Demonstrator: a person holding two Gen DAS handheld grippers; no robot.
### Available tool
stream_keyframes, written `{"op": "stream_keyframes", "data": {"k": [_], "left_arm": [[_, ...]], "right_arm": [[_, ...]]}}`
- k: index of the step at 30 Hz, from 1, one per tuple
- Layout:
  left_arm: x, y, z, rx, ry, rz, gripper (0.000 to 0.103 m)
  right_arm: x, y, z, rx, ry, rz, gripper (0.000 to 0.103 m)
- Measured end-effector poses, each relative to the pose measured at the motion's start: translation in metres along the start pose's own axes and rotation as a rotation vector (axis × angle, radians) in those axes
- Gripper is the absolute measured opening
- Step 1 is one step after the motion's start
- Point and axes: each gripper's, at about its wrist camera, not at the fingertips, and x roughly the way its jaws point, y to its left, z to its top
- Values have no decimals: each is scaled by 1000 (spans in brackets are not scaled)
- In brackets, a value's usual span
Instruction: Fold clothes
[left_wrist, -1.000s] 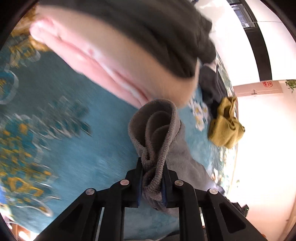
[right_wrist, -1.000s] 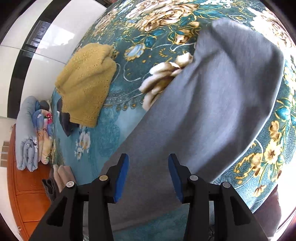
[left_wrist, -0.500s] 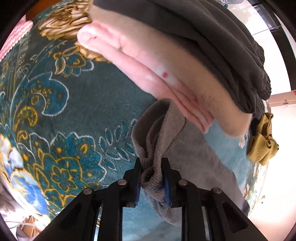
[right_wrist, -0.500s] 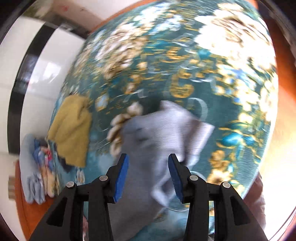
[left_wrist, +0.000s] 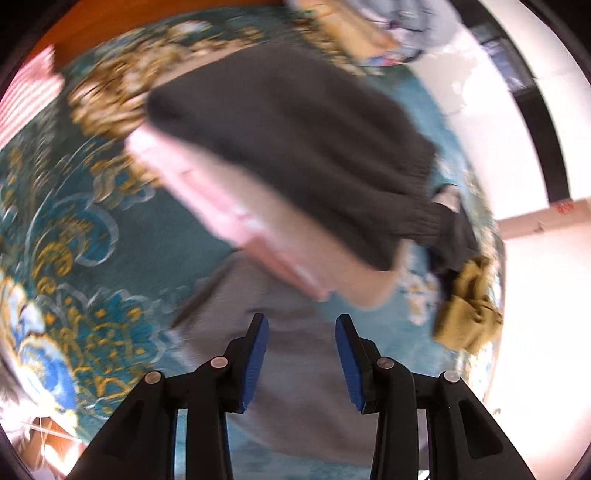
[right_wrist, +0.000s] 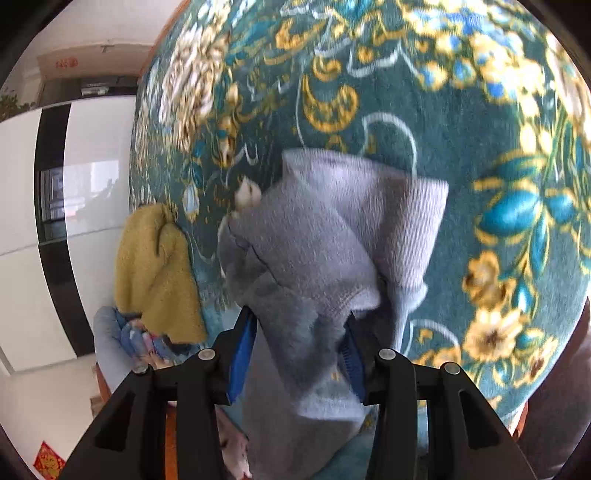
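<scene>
Left wrist: teal blanket (left_wrist: 122, 236) beside stack (left_wrist: 295, 155).

The left gripper (left_wrist: 300, 354) has just been opening: the bunched edge of the grey garment (left_wrist: 295, 321) it pinched a second ago is out of its jaws and lies flat beneath them. On the right, the right gripper (right_wrist: 297, 345), empty a moment ago, now has a gathered fold of that garment between its pads
</scene>
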Motion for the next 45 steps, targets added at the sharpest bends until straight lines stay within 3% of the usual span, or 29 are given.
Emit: {"op": "stream_keyframes", "data": {"k": [2,4,7,9,13,17,19,20,24,26,31,38,39,41,45], "left_arm": [[6,-18,-2,29,8,-23,42],[15,-35,-8,48,24,-51,42],[24,-56,-18,104,62,-107,42],[27,-70,-28,150,96,-121,46],[47,-87,-51,202,194,-105,48],[67,-92,-68,207,269,-86,48],[71,-92,-74,214,290,-78,48],[72,-92,-77,216,294,-76,48],[74,-88,-82,212,310,-62,52],[80,-88,-84,208,325,-55,52],[90,-91,-92,209,363,-31,52],[98,-98,-98,229,388,-8,52],[99,-98,-99,231,392,-4,52],[102,-99,-100,237,397,10,52],[106,-98,-100,241,405,34,52]], "right_arm": [[-7,0,7,25,-67,22,46],[-8,-2,12,53,-77,26,45],[-14,3,13,30,-114,32,23],[-25,17,11,-51,-149,60,17],[-53,52,-3,-252,-239,112,14],[-55,39,-13,-288,-227,91,14],[-29,12,-2,-211,-126,-65,14],[-24,-2,0,-167,-103,-88,14],[-27,-31,4,-67,-116,-56,20],[-31,-36,7,-50,-134,-59,33],[-29,-46,20,7,-138,-66,44],[-8,-31,25,-77,-109,-94,44],[-6,-28,25,-99,-108,-107,43],[-7,-20,24,-163,-104,-117,18],[-20,8,26,-314,-125,-90,10]]}}
